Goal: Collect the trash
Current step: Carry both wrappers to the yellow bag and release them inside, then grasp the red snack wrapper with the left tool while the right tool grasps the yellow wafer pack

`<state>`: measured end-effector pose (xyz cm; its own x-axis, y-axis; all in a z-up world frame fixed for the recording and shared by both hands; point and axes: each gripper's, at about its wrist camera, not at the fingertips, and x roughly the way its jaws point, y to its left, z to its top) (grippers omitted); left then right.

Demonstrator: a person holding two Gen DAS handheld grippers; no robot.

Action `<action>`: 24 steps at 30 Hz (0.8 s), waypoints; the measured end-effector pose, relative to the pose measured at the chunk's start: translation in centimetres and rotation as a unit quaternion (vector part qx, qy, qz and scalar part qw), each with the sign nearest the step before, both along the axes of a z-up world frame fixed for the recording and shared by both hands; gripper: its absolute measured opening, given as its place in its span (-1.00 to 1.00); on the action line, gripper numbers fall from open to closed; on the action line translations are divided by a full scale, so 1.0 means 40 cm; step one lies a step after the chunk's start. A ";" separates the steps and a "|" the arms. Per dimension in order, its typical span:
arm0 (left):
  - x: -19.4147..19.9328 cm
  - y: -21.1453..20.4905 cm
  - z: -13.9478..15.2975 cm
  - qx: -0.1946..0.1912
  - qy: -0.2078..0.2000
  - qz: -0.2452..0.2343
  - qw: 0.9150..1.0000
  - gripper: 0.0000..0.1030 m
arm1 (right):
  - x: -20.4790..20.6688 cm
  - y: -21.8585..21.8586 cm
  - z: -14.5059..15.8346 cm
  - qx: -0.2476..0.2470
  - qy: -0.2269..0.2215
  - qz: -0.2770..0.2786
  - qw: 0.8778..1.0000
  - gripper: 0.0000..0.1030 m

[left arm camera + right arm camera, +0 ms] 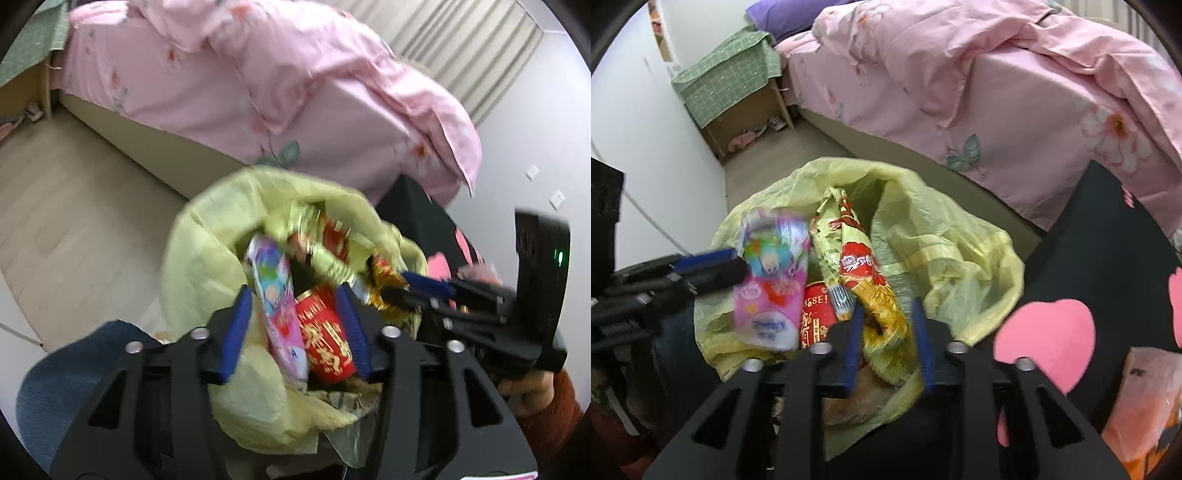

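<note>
- The bag (923, 240), a thin yellow one, sits with its mouth up on the floor beside the bed (997, 92), and both grippers hang over it.
- Left gripper (295, 317): fingers apart, with the pink pack (277, 306) and a red carton (325, 332) lying between them; the pads do not seem to press on either, though blur makes that hard to call.
- In the right wrist view the same pink pack (772, 284) is smeared by motion just past the left fingers, so it is probably dropping free.
- Right gripper (888, 339): fingers apart too, astride the lower end of the yellow wrapper (864, 280), which lies slack in the bag.
- The step in hand looks like letting go into the bag. To do it well, hold both grippers over the mouth until the pieces have fallen clear of the pads.
- Draw the fingers straight up and out; the film is loose and a pad could snag the rim and tip the bag.
- Check that nothing hangs over the edge before going for more trash.
</note>
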<state>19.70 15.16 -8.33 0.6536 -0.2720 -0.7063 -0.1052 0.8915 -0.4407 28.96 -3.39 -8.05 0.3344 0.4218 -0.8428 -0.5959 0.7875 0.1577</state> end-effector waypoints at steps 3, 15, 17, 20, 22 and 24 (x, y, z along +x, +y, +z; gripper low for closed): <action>-0.009 0.030 0.029 0.000 -0.014 0.032 0.999 -0.04 | -0.011 -0.014 0.018 0.020 0.000 -0.002 1.000 0.09; -0.051 -0.064 0.178 0.042 -0.098 0.008 0.994 0.15 | -0.130 -0.271 0.195 0.081 -0.112 -0.108 0.984 0.26; -0.053 -0.113 0.199 0.042 -0.109 -0.017 0.993 0.19 | -0.156 -0.322 0.215 0.086 -0.131 -0.123 0.980 0.28; -0.051 -0.194 0.213 0.029 -0.110 -0.060 0.992 0.23 | -0.213 -0.419 0.245 0.096 -0.159 -0.140 0.973 0.35; -0.053 -0.248 0.220 0.033 -0.106 -0.084 0.990 0.23 | -0.256 -0.484 0.256 0.093 -0.173 -0.155 0.968 0.36; -0.060 -0.307 0.228 0.044 -0.105 -0.111 0.987 0.23 | -0.294 -0.536 0.259 0.082 -0.180 -0.165 0.966 0.36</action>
